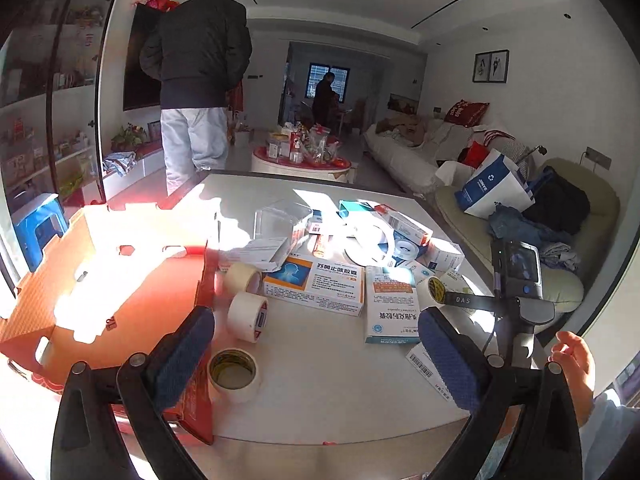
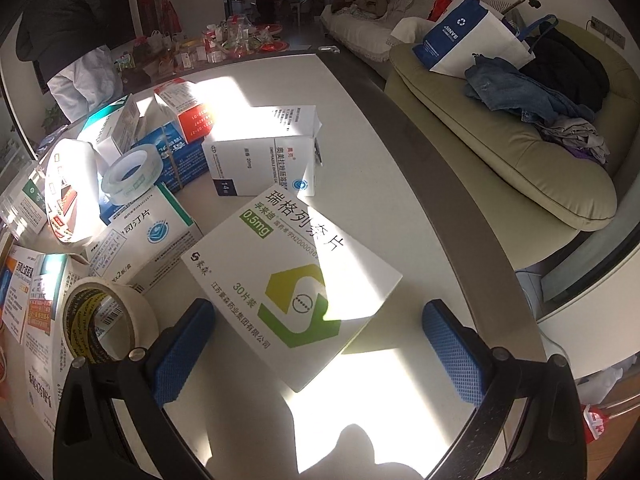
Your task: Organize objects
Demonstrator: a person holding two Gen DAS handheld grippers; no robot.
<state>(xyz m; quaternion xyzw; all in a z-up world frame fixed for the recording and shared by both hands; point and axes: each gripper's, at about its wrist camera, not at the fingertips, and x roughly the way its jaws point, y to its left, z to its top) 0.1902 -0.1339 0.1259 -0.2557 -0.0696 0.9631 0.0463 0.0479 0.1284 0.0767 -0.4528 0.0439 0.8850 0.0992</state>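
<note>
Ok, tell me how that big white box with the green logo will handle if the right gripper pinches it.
The white box lies flat, so it probably won't roll or tip. It's thin cardboard, likely light and easily dented. It looks wide for the open right gripper.

tape rolls (image 1: 248,316) beside medicine boxes (image 1: 316,286)

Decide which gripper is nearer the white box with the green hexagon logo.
Right. The right gripper hangs open directly over the green-logo box, which lies between its fingers. The left gripper is open farther left, by the orange carton and tape rolls.
</note>
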